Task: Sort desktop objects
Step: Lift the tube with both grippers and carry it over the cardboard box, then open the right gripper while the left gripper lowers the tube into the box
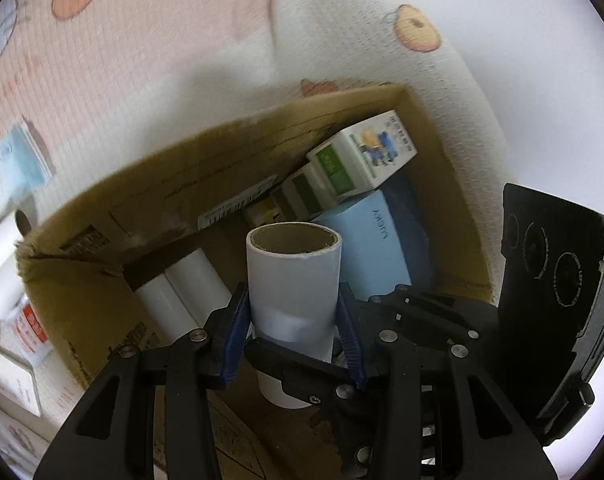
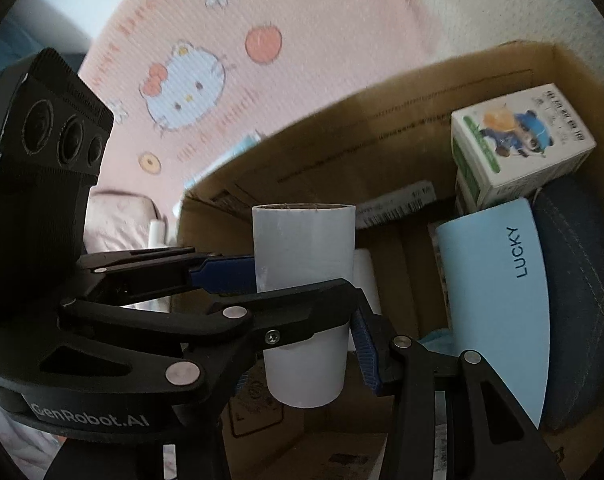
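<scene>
A white roll (image 1: 294, 276) (image 2: 303, 248) with a brown cardboard core is held upright over the open cardboard box (image 1: 142, 184) (image 2: 381, 120). My left gripper (image 1: 294, 320) is shut on it, one blue pad (image 1: 238, 332) on each side. In the right wrist view the left gripper (image 2: 294, 280) reaches in from the left. My right gripper (image 2: 305, 360) clamps the roll's lower part; its right pad (image 2: 363, 344) touches the roll, and its left finger is hidden. In the left wrist view one black finger (image 1: 294, 360) of the right gripper crosses in front of the roll.
Inside the box lie white cartoon-printed cartons (image 1: 361, 152) (image 2: 521, 136), a light blue "LUCKY" item (image 1: 369, 248) (image 2: 497, 300), a dark blue fabric thing (image 2: 573, 280) and white rolls (image 1: 186, 292). Left of the box sit a blue pack (image 1: 18, 160) and more rolls (image 1: 2, 252) on a pink cartoon mat (image 2: 182, 92).
</scene>
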`<state>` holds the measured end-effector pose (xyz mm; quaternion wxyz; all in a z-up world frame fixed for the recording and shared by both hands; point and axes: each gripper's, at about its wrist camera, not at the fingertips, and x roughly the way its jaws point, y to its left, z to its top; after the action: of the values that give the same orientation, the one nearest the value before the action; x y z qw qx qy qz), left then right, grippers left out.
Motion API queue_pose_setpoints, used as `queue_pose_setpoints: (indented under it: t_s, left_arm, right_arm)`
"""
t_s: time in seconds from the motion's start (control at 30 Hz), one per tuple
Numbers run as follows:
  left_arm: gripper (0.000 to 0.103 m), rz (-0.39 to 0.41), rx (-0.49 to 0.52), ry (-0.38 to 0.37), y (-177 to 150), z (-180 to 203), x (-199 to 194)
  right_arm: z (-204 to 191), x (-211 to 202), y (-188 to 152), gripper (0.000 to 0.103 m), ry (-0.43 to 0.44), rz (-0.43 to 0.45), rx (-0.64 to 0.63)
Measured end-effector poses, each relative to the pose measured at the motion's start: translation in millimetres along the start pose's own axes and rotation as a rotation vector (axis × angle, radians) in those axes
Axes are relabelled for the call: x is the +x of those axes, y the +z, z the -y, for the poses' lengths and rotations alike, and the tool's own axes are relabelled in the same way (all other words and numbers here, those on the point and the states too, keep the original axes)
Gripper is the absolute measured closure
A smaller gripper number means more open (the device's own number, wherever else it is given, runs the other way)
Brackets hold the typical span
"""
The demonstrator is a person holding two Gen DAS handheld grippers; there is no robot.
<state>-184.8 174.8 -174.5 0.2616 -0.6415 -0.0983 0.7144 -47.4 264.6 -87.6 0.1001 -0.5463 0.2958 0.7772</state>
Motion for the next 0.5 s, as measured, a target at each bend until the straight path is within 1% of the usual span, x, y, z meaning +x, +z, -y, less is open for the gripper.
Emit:
queue_pose_setpoints:
  t_s: [0.07,0.13,0.2,0.3,0.37,0.4,0.43,0.47,0.5]
  left_arm:
    - [0.057,-0.019,-0.020,0.002,0.3,-3.3,7.6]
    - [0.057,-0.062,-0.056,0.020,2.6,-6.5,18.6]
    - [0.058,-0.090,-0.077,0.057,5.9,-7.7,29.2]
    - [0.058,-0.112,-0.080,0.110,10.4,-5.8,39.8]
    - [0.058,-0.131,-0.095,0.101,12.6,-6.4,46.6]
    - [0.058,-0.145,-0.118,0.090,13.4,-8.1,50.4]
    - [0.058,-0.158,-0.139,0.083,13.9,-9.8,53.8]
    - [0.058,-0.172,-0.169,0.077,14.0,-12.3,58.4]
    - [0.058,-0.181,-0.190,0.072,13.9,-14.1,62.4]
  right_arm:
    - [3.0,5.8,-0.2,0.062,-0.012,-0.029,-0.007]
    - [5.0,10.7,-0.7,0.062,-0.040,-0.062,-0.004]
    - [6.7,12.4,-2.4,0.062,-0.067,-0.082,0.004]
    - [6.5,5.5,-6.8,0.061,-0.134,-0.079,-0.014]
    - [7.3,-4.9,-10.9,0.061,-0.202,-0.070,-0.028]
    - [8.3,-9.7,-13.1,0.062,-0.216,-0.071,-0.031]
    - [11.1,-16.7,-16.4,0.065,-0.217,-0.062,-0.023]
    - [12.8,-20.3,-18.6,0.078,-0.224,-0.058,-0.017]
    - [14.9,-24.1,-21.3,0.082,-0.241,-0.057,-0.013]
